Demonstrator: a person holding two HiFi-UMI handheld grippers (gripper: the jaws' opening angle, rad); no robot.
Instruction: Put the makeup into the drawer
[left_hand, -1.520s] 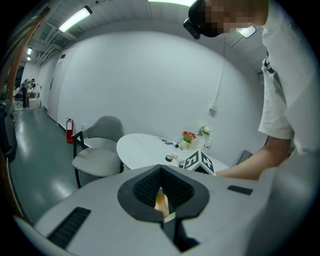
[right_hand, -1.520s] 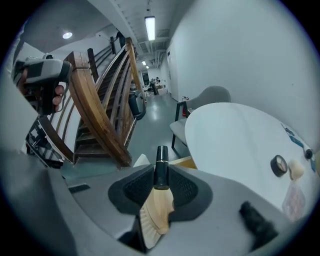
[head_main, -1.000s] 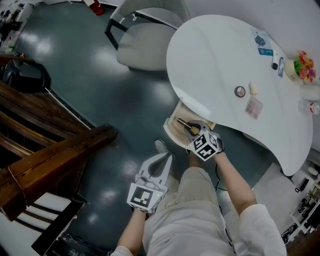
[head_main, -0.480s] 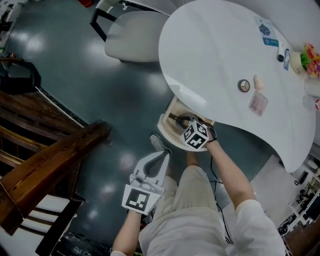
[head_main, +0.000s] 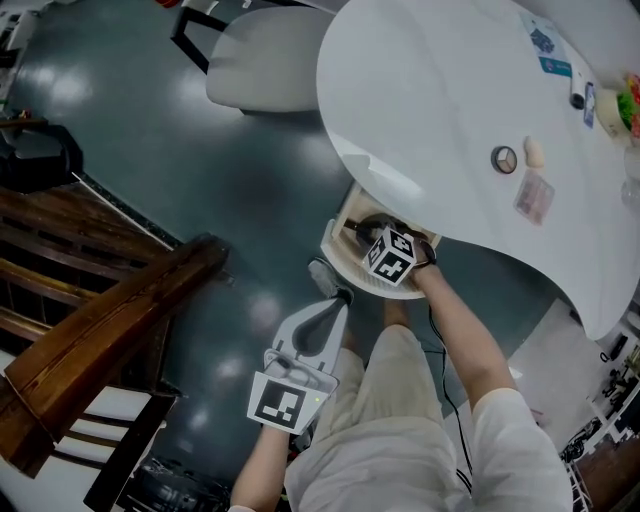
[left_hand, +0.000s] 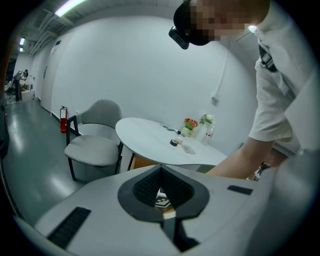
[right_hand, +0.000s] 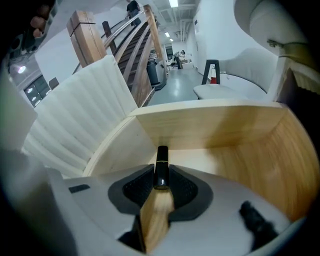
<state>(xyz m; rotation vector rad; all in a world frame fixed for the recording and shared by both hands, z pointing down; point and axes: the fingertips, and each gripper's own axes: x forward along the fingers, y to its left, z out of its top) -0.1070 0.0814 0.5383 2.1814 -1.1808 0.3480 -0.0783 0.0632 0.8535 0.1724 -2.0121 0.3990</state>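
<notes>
Open wooden drawer (right_hand: 225, 135), right claw (right_hand: 161, 177) inside it, clenched on the makeup brush (right_hand: 161, 159) — black handle toward the drawer floor, left claw (left_hand: 161, 190) outside the drawer, closed on nothing.

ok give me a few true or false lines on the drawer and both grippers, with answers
1. The right gripper is shut on a makeup brush. True.
2. The drawer under the table is closed. False: it is pulled open, and the brush is held inside its wooden walls.
3. The left gripper holds a compact. False: its jaws are together on nothing, and it hangs away from the drawer.
4. Small items lie on the white table, among them a round case. True.
5. The brush's bristles point into the drawer. False: its black handle points in.
</notes>
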